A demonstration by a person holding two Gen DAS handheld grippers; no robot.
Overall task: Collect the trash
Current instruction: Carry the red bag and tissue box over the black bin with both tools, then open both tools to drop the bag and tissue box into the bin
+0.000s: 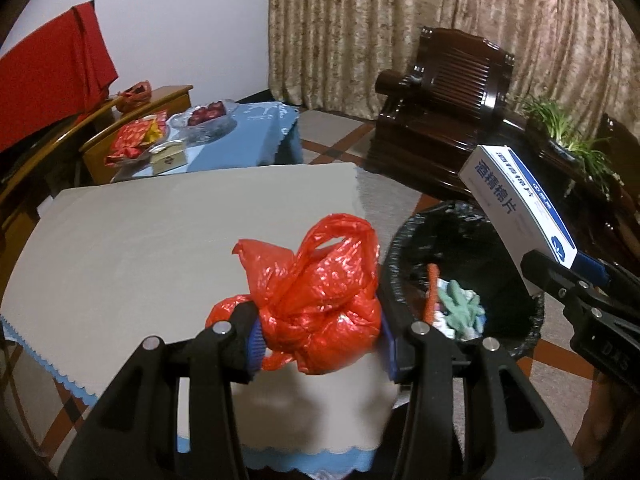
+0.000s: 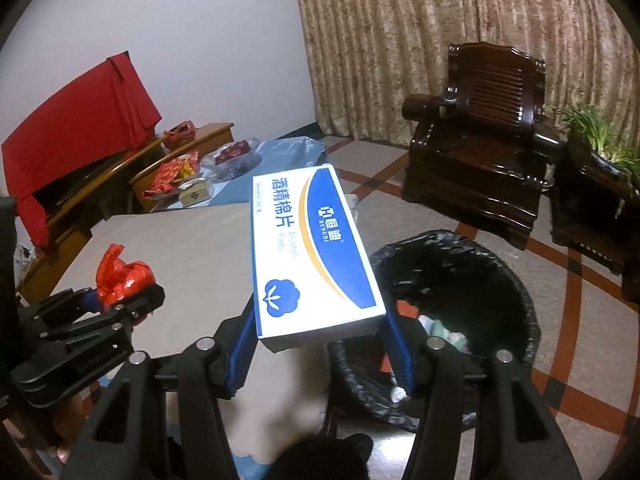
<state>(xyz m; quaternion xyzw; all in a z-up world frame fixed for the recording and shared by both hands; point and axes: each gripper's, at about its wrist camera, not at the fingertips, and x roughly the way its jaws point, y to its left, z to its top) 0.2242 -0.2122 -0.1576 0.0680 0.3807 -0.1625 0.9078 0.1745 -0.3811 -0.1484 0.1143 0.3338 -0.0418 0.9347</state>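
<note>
The red bag (image 1: 316,300) hides part of the bench (image 1: 160,240) behind it. The white and blue box (image 2: 316,256) covers the far bench edge. Inside the black bin (image 1: 460,280), the trash pieces are too small to name. The plant (image 1: 568,136) is cut by the picture edge.

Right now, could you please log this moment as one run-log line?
left gripper: shut on red plastic bag | right gripper: shut on alcohol pads box | bin: beside table

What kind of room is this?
Probably a living room at home: a carved dark wooden armchair, long patterned curtains, and a low table with a bowl of fruit by the wall.
</note>
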